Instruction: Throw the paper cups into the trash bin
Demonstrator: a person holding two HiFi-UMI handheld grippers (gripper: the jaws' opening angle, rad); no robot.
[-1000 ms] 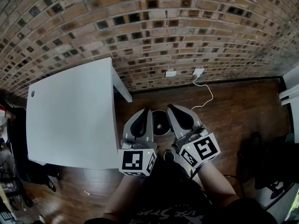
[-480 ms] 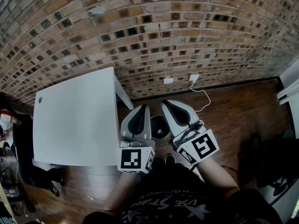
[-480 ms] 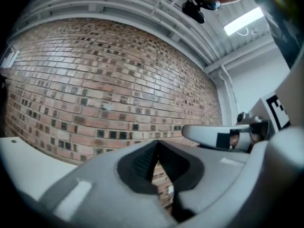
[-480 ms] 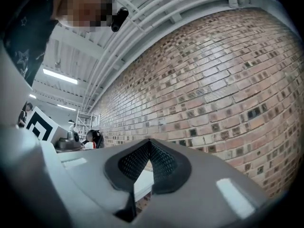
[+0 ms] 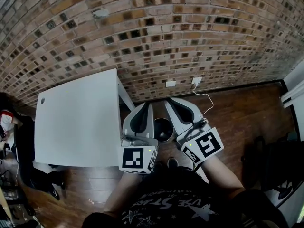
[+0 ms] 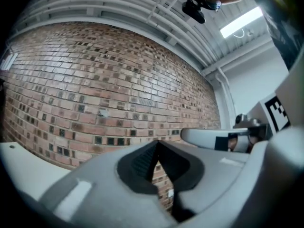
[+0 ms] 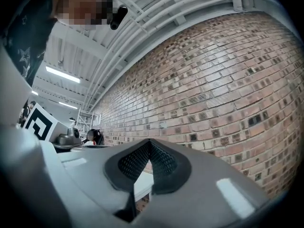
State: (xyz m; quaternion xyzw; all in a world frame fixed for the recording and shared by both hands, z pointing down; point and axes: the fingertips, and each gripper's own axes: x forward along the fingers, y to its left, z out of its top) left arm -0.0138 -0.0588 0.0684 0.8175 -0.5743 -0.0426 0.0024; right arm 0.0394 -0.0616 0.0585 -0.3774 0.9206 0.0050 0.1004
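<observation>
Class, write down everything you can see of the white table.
The table is white, with a flat, smooth rectangular top and a small round hole near one far corner. One slim white leg shows at the corner nearest the brick wall, reaching down to the dark wood floor. It stands left of the left gripper; contact cannot be told.

- Brick wall (image 5: 156,37): spans the far side of the scene.
- White table (image 5: 78,122): stands at left, its far edge close to the wall.
- Wall socket (image 5: 196,81): low on the wall; a white cable (image 5: 209,101) trails from it onto the dark wooden floor (image 5: 251,113).
- Ceiling strip light (image 6: 242,22): lit, overhead.
</observation>
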